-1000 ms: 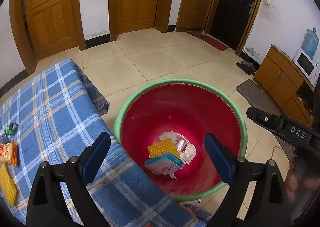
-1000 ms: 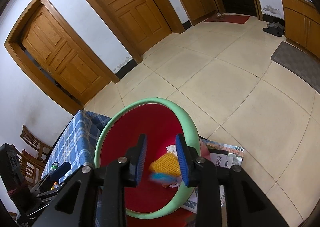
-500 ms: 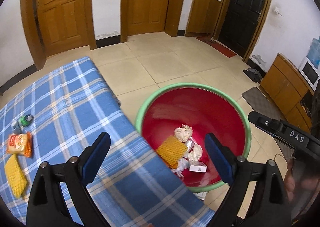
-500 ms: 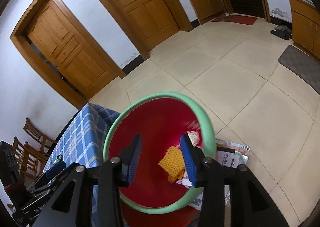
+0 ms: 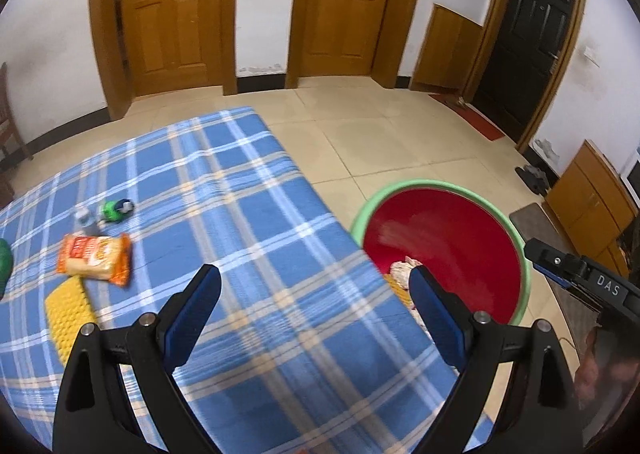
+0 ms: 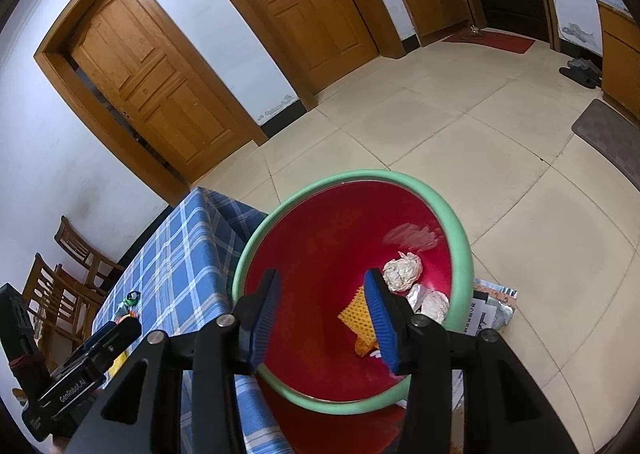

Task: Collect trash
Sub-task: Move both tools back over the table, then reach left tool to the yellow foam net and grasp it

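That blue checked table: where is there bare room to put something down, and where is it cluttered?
The checked tablecloth lies bare from its far edge through the middle, across to the side by the red bin. The clutter is all at the other end: an orange snack packet, a yellow mesh piece and a green bottle. The open left gripper is over bare cloth.

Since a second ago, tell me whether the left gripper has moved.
Yes. The left gripper has swung away from the red bin, which has slid toward the right edge of its view, and now sits over the blue plaid tablecloth, jaws open and empty.

empty tongs (image 6: pixel 320 318) above red basin (image 6: pixel 456 222)
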Demonstrator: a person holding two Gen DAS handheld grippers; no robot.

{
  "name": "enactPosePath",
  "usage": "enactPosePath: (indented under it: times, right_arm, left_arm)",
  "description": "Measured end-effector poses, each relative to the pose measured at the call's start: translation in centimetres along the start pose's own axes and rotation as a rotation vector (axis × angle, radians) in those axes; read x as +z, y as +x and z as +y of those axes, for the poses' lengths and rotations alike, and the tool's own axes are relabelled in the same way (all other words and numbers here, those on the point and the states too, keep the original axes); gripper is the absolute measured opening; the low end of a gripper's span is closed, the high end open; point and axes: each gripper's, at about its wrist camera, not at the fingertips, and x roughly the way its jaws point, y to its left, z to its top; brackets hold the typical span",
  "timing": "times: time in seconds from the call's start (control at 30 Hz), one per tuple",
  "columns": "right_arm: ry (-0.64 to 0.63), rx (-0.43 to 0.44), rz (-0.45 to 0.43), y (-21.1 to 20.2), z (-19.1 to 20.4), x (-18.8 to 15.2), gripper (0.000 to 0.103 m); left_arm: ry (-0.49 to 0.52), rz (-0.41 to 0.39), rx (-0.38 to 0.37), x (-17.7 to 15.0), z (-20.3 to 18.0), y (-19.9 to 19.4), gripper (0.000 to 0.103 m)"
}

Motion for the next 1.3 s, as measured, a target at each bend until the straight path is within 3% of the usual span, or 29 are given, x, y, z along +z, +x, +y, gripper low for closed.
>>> enactPosePath:
  times: [0.6, 1.3]
  right_arm:
    - [-0.071, 0.021, 0.047, 0.5, 4.2, -1.1, 0.049]
    - [-0.193, 0.041, 0.134, 3.6, 10.6, -3.5, 0.056]
  left_arm:
    - [-0.129, -0.038, 0.101, -1.2, 7.7, -2.4, 0.094]
    - [-0.260, 0.004, 0.263, -3.9, 18.3, -3.0, 0.094]
